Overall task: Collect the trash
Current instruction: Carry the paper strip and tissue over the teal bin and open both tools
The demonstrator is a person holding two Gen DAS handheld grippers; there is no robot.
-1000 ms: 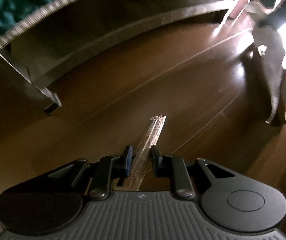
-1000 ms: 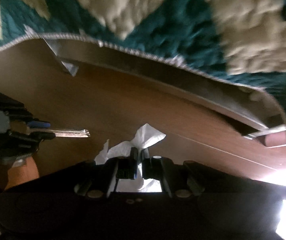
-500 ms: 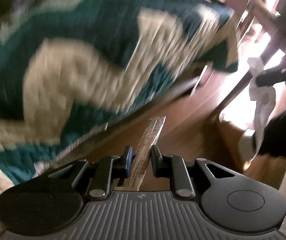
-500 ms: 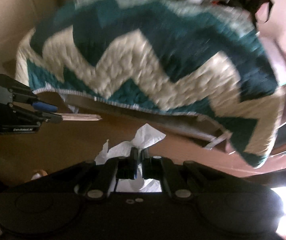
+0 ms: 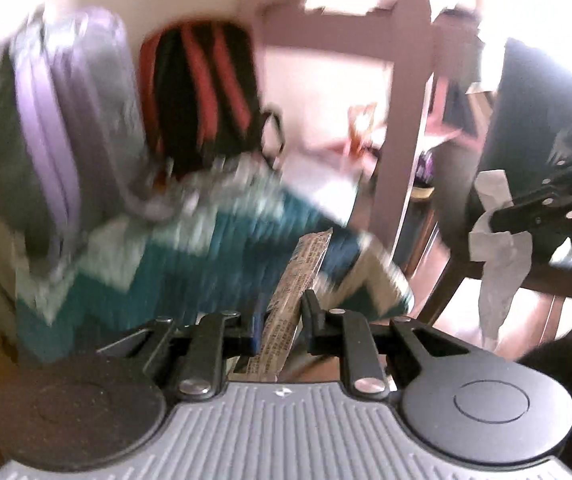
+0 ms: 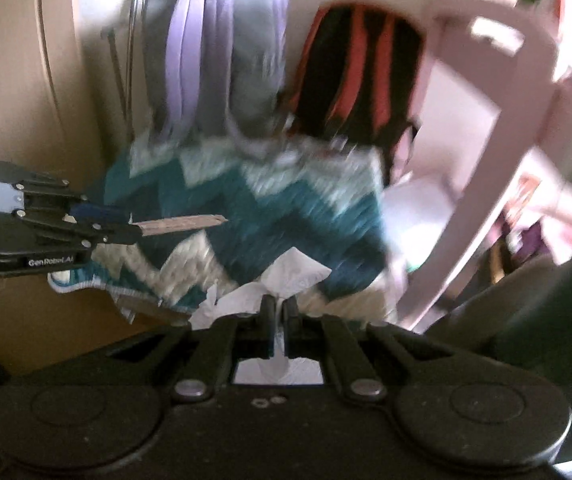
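Trash is already in both claws, so the job now looks like carrying it to a bin without dropping it. No bin shows in either view.

Left wrist view: the left claw (image 5: 280,316), low in the middle of the frame, is closed on a long thin wrapper (image 5: 297,280). The wrapper sticks up and away from the claw, tilted a bit to the right. Only its low part is pinched, so I think it could slip or swing if the hand jerks. Best to keep the squeeze firm and move smoothly. At the right edge the right claw (image 5: 497,216) shows, with a white tissue (image 5: 493,248) hanging down from it. Behind, all blurry, are a blue and cream blanket (image 5: 206,256), a purple bag (image 5: 62,120) at upper left and a black and red bag (image 5: 206,92) near the top middle.

Right wrist view: the right claw (image 6: 280,312), low in the middle, is closed tight on the tissue (image 6: 286,276), which puffs out above the tips. Tissue is soft and tears easily, so do not tug it on anything. At the left edge the left claw (image 6: 136,230) holds the wrapper (image 6: 184,224) pointing right. The two claws are well apart; keeping them apart would stop the trash from tangling.
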